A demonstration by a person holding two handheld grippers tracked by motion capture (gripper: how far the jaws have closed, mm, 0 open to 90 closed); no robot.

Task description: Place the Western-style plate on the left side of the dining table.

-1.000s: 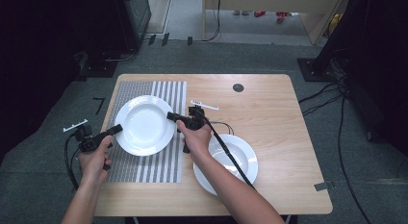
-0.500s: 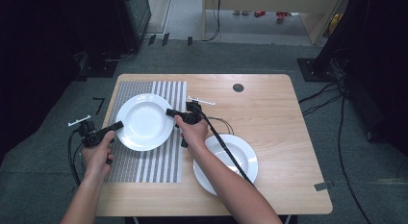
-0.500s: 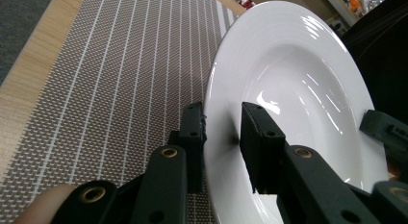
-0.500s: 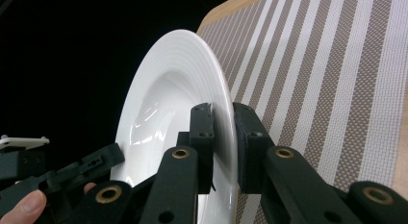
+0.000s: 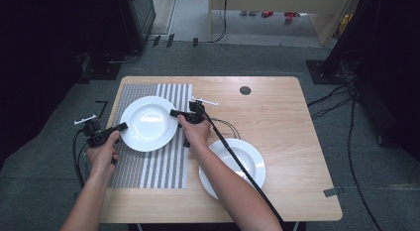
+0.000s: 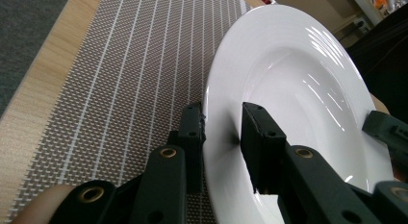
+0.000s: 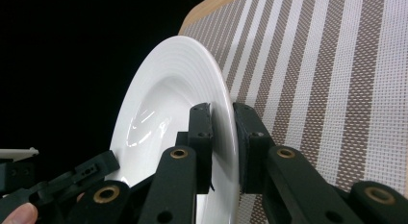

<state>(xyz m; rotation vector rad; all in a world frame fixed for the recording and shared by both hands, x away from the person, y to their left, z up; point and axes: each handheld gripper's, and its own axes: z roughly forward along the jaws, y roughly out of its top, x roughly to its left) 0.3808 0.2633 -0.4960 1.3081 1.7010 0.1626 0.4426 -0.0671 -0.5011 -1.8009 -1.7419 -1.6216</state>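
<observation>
A white deep plate (image 5: 148, 123) is over the striped placemat (image 5: 153, 164) at the table's left. My left gripper (image 5: 122, 126) is shut on the plate's left rim, and my right gripper (image 5: 174, 112) is shut on its right rim. In the left gripper view the plate (image 6: 298, 94) has its rim clamped between the jaws of the left gripper (image 6: 222, 119). The right gripper view shows the plate (image 7: 168, 118) edge-on, pinched in the right gripper (image 7: 221, 116), with the left gripper's jaw beyond. A second white plate (image 5: 237, 164) lies on the bare wood under my right forearm.
The wooden table (image 5: 287, 122) has a small black round mark (image 5: 245, 90) near its far edge. Black cables (image 5: 228, 127) run from the right gripper across the table. Grey carpet surrounds the table, with dark equipment at left and right.
Both grippers with the plate between them have shifted slightly toward the table's left and lower over the placemat. The grips stay the same.
</observation>
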